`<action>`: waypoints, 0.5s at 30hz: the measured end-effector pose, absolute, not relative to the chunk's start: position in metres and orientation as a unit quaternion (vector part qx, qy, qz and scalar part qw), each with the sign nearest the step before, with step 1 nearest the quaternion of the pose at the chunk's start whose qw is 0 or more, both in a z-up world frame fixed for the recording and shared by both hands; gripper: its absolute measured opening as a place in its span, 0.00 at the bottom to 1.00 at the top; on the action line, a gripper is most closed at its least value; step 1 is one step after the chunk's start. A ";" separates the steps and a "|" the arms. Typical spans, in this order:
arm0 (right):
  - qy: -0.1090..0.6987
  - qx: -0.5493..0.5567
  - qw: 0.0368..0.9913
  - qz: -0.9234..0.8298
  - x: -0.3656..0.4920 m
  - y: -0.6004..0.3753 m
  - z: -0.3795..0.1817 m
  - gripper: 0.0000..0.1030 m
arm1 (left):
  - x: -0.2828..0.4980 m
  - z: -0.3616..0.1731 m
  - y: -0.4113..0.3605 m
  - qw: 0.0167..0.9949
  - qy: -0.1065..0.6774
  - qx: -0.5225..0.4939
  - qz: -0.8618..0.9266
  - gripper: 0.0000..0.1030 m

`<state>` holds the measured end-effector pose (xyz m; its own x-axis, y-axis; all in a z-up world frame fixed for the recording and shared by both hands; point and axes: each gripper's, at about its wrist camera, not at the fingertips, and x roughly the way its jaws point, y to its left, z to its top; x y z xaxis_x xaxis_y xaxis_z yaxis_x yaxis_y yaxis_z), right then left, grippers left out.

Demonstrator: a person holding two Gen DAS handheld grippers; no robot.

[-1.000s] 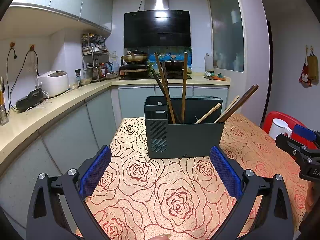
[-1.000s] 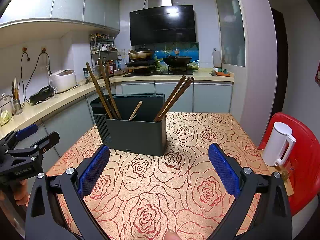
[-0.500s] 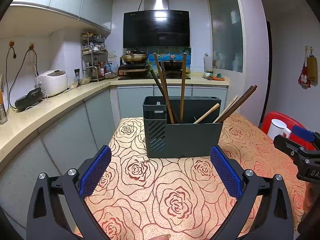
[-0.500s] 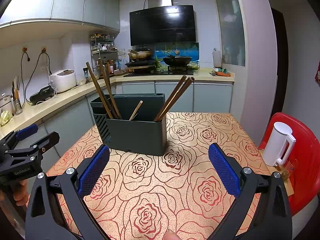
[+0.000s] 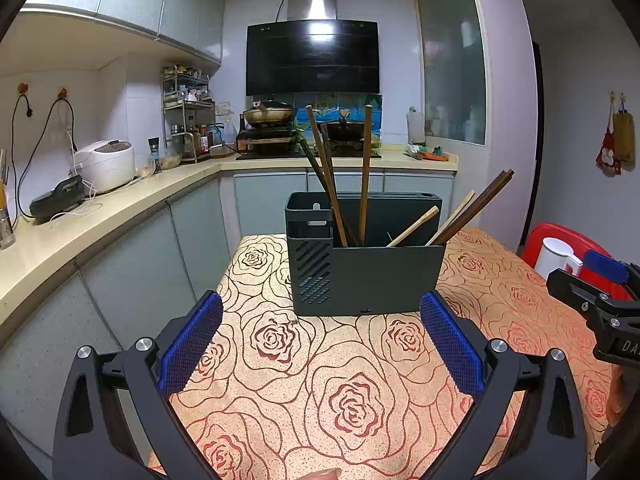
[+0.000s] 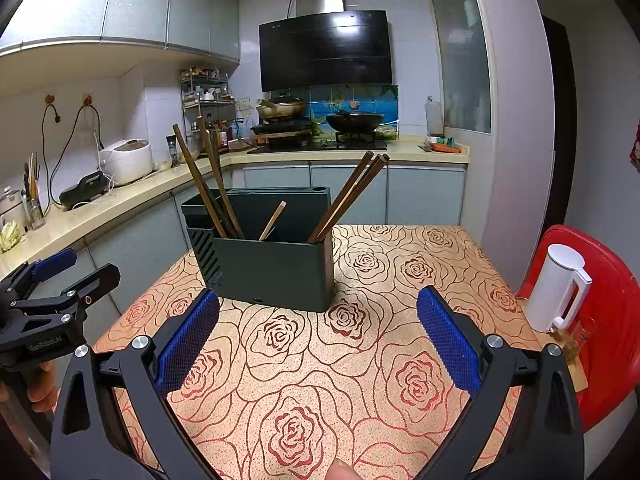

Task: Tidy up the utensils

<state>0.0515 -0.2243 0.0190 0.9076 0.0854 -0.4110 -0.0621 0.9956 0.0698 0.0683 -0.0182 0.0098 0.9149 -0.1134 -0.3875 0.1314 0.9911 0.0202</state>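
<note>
On the rose-patterned surface [image 5: 352,380] stands the dark utensil holder [image 5: 372,272], ahead of both my hands, with wooden chopsticks [image 5: 362,176] leaning inside it. Fingers of my left gripper [image 5: 320,340] are spread wide and hold nothing. Fingers of my right gripper [image 6: 318,338] are also wide apart, gripping nothing.

1. A dark green rectangular plastic utensil holder [image 6: 272,268] is standing on the rose-patterned counter [image 6: 400,280].
2. Brown wooden chopsticks [image 6: 348,196] are leaning inside it.
3. The right gripper [image 6: 318,344] is hovering before it, blue-padded fingers [image 6: 448,344] spread wide.
</note>
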 end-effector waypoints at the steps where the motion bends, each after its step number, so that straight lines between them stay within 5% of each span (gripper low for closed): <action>1: 0.212 0.028 0.976 0.038 0.051 -0.224 0.019 0.93 | 0.068 0.010 -0.018 0.978 0.196 0.023 -0.063 0.93; 15: 0.208 0.029 0.977 0.035 0.049 -0.223 0.020 0.93 | 0.065 0.012 -0.020 0.980 0.190 0.024 -0.062 0.93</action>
